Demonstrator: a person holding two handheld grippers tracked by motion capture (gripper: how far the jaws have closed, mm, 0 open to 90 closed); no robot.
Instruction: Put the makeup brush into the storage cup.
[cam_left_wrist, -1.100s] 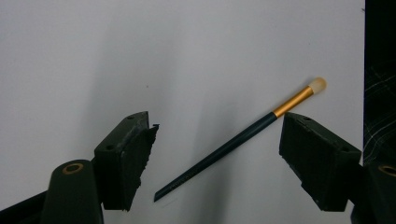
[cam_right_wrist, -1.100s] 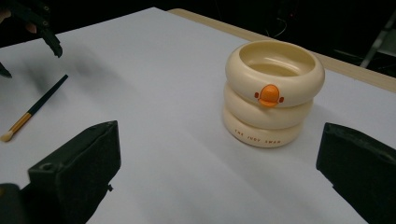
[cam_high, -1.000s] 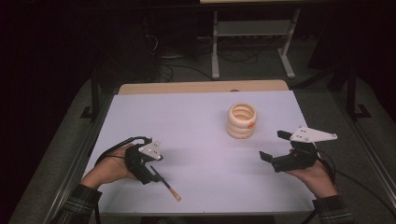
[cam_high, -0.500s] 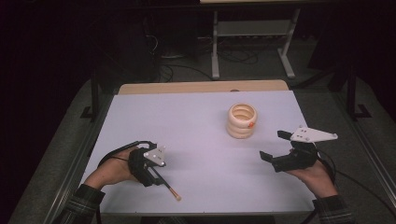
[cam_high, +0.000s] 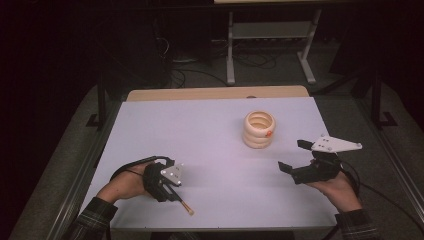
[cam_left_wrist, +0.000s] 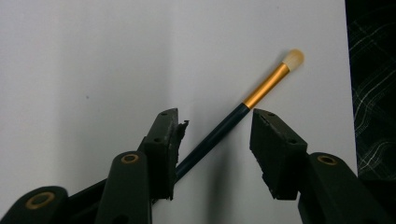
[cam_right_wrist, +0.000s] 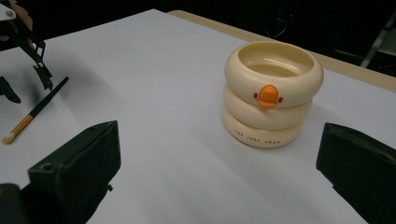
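White table (cam_high: 210, 130), dark room round it. Near front-left edge, my left gripper (cam_left_wrist: 215, 140) has just been closing its jaws round the brush (cam_left_wrist: 261, 91), pads not yet pressing, so grab's coming. Right gripper (cam_right_wrist: 215, 168) wide open w/ nothing in it. Further back, cream pot (cam_high: 259, 129).

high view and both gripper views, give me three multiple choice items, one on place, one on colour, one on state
1. Where does the brush lie?
A. between the left gripper's jaws
B. inside the ringed cup
C. under the right gripper

2. What colour is the knob on the ringed cup?
A. blue
B. orange
C. green

3. How is the right gripper?
A. shut on the cup
B. shut on the brush
C. open, holding nothing

Key: 1 A, the handle runs on the table between the two pads. 2 B, an orange knob shows on the upper ring. 3 C, its jaws stand wide apart, short of the cup.
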